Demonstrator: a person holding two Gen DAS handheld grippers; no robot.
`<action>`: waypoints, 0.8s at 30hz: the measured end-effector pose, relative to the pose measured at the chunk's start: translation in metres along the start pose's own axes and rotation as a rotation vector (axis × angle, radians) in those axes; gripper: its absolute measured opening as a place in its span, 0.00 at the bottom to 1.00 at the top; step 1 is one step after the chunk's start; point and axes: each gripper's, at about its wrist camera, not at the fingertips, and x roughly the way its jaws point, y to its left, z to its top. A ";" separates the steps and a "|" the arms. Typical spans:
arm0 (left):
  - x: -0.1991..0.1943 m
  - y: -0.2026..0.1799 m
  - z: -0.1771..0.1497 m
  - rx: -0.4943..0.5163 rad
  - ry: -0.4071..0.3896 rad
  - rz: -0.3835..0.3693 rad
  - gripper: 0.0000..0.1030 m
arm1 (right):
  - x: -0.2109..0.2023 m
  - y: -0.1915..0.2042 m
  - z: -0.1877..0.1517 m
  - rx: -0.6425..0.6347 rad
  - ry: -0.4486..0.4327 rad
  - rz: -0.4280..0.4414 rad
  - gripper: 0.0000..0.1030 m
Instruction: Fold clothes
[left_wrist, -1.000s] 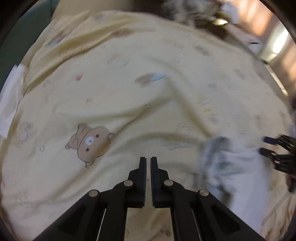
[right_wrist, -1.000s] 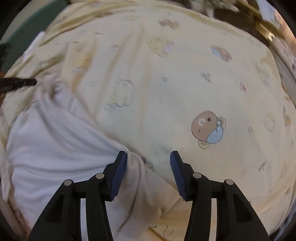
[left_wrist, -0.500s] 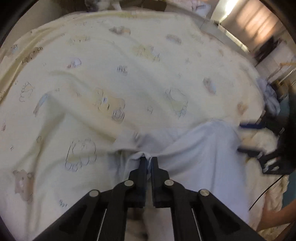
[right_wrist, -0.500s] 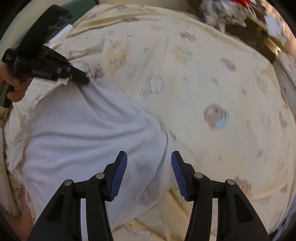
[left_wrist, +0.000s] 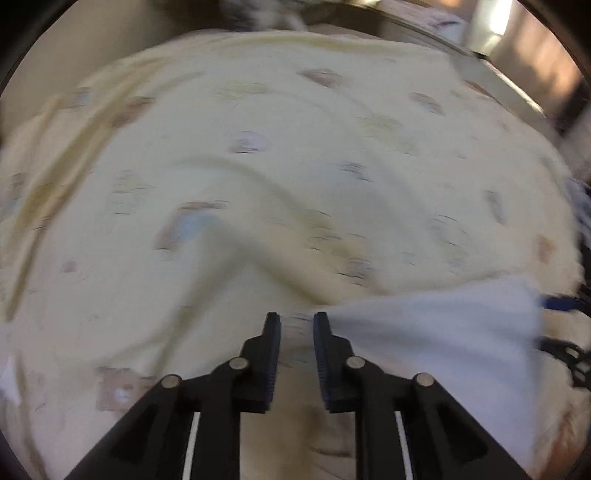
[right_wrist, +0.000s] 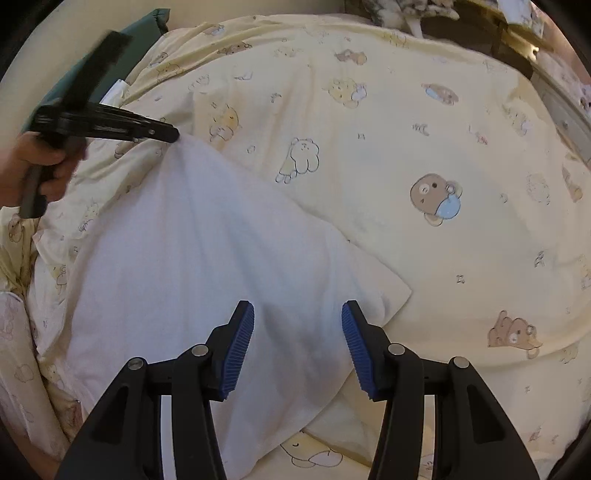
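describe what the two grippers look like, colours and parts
Both are black plastic two-finger tools with angular linkage arms and round silver pivot pins. The right gripper has ribbed blue pads on its fingers. The left gripper has dark ribbed pads on its fingers, and thin white strips run along its arms. In the right wrist view its black body sits on a grey handle.
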 end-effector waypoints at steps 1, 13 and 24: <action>-0.005 0.005 0.000 -0.043 -0.029 -0.003 0.22 | -0.001 0.000 -0.003 -0.008 0.001 -0.016 0.53; -0.023 -0.126 -0.111 0.068 0.147 -0.339 0.02 | 0.036 0.029 0.000 0.066 0.016 0.248 0.04; -0.029 -0.055 -0.187 0.005 0.236 -0.175 0.02 | 0.038 0.041 -0.094 -0.127 0.296 0.145 0.03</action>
